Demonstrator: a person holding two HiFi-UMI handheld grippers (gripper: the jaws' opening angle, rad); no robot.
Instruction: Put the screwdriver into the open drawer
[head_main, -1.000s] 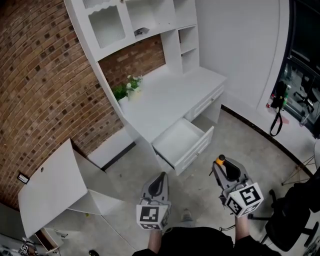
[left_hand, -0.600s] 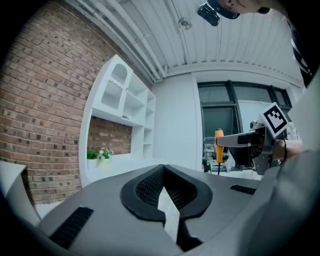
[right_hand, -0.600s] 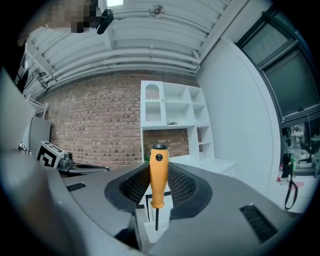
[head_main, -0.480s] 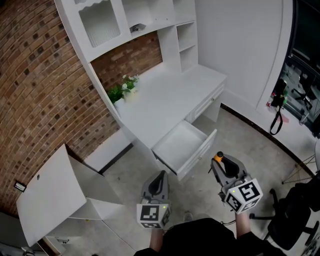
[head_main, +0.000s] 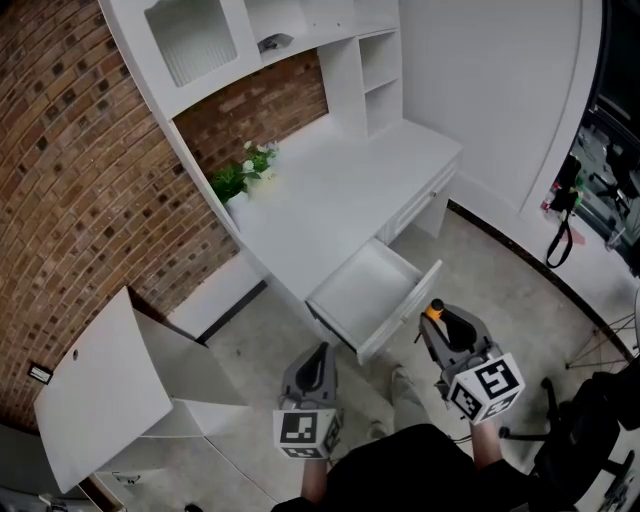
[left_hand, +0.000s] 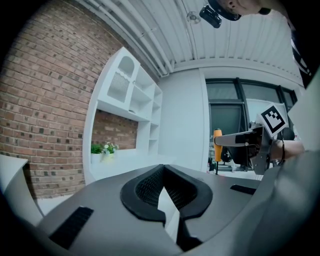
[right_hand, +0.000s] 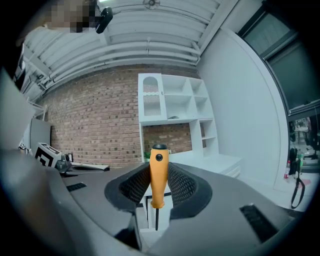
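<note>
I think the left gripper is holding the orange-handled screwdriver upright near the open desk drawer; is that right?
Not quite: it is the right gripper that holds the orange-handled screwdriver upright near the open desk drawer, as the right gripper view shows. The left gripper is shut and empty.

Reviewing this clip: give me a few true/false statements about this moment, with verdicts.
1. The drawer is open. True.
2. The right gripper is shut on the screwdriver. True.
3. The screwdriver lies in the drawer. False: the right gripper holds it, handle up, short of the drawer.
4. The left gripper holds something. False: its jaws are shut on nothing.
5. A plant stands on the desk. True.
</note>
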